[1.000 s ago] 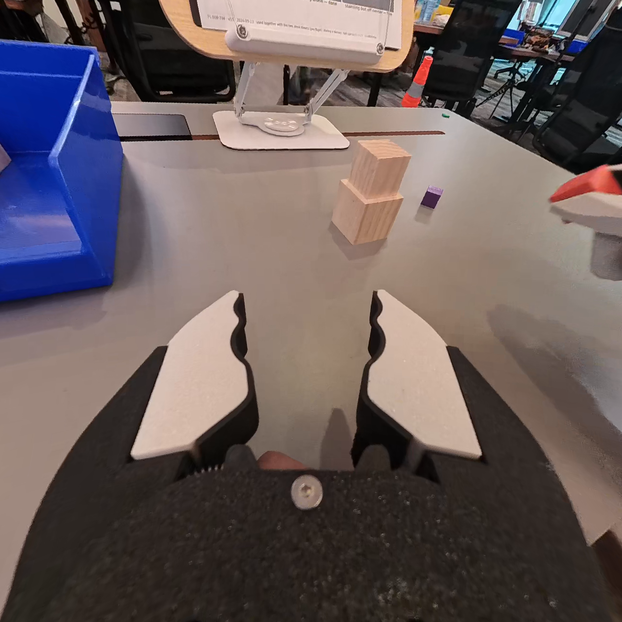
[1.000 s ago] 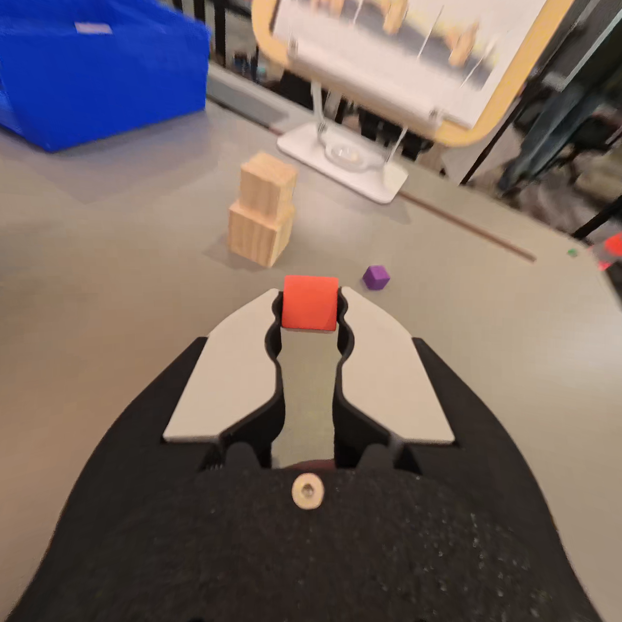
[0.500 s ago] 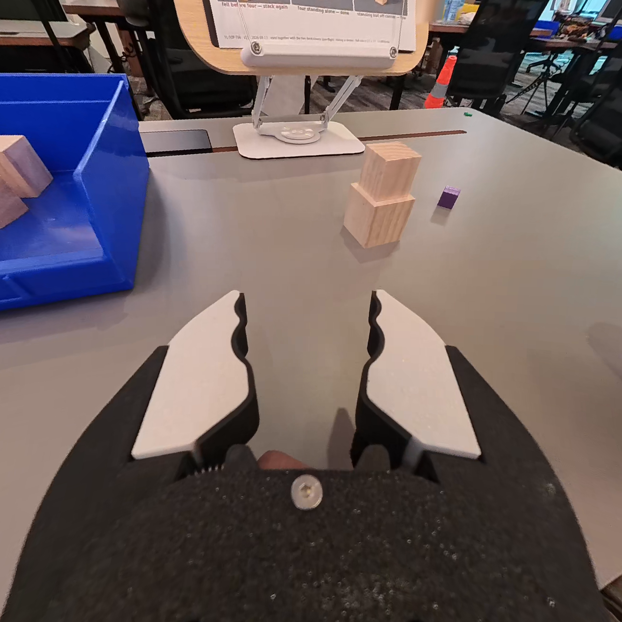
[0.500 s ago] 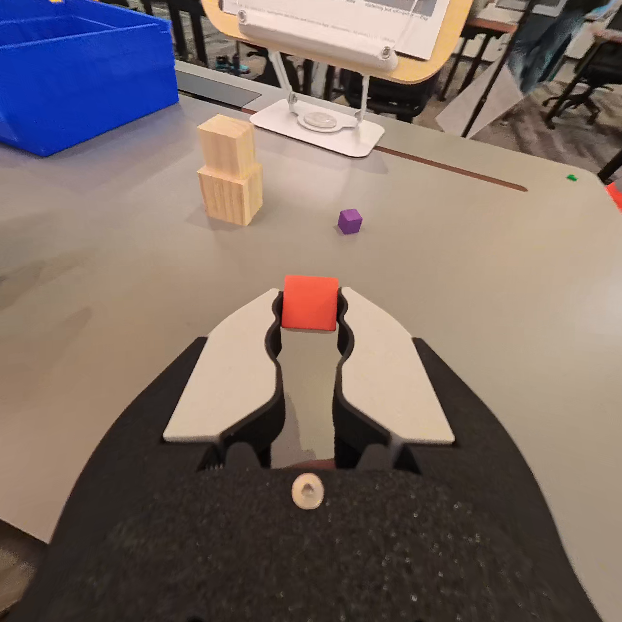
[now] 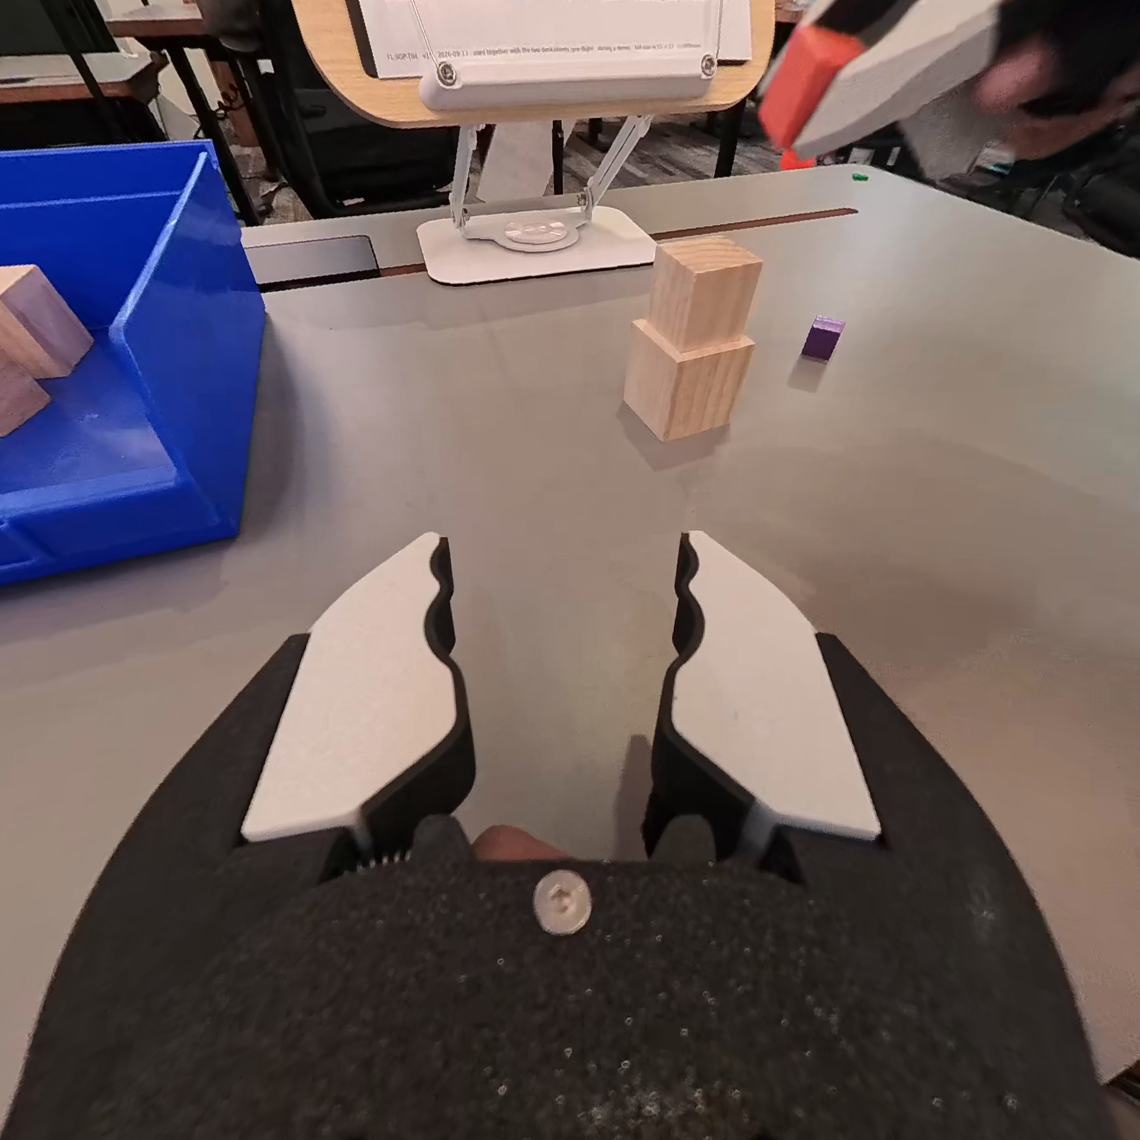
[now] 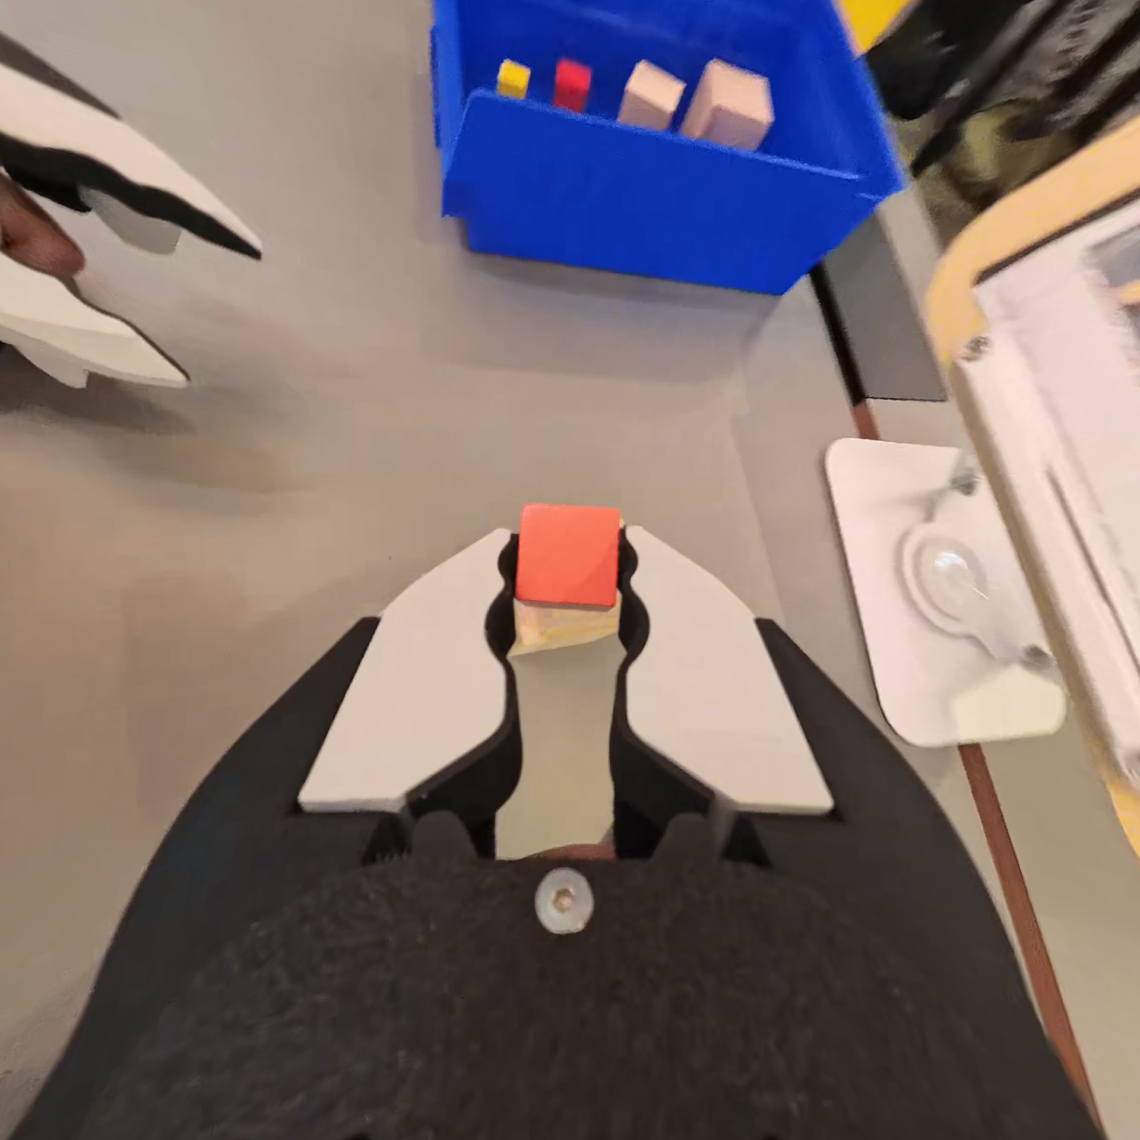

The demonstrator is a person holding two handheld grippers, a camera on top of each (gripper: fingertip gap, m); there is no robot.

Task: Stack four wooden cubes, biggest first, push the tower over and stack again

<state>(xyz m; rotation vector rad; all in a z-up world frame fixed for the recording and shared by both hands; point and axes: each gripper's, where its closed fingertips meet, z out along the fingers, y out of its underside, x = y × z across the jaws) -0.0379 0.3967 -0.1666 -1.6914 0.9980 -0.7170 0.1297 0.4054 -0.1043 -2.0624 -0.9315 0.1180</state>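
Note:
Two plain wooden cubes stand stacked on the grey table (image 5: 493, 432), the bigger cube (image 5: 688, 388) below and the smaller cube (image 5: 703, 290) on top. My right gripper (image 6: 567, 536) is shut on an orange-red cube (image 6: 567, 552) and holds it in the air above the stack, looking down; a bit of the wooden cube (image 6: 564, 632) shows beneath it. The held cube also shows at the top right of the left wrist view (image 5: 802, 83). A small purple cube (image 5: 823, 338) lies right of the stack. My left gripper (image 5: 561, 543) is open and empty, low over the table in front of the stack.
A blue bin (image 5: 179, 370) stands at the left with wooden cubes (image 5: 37, 321) in it; the right wrist view shows a yellow cube (image 6: 513, 79) and a red cube (image 6: 572, 83) there too. A document stand's white base (image 5: 536, 240) sits behind the stack.
My right gripper has risen with the orange-red cube and swung over the stack, now pointing down at it. My left gripper stays open and has barely moved.

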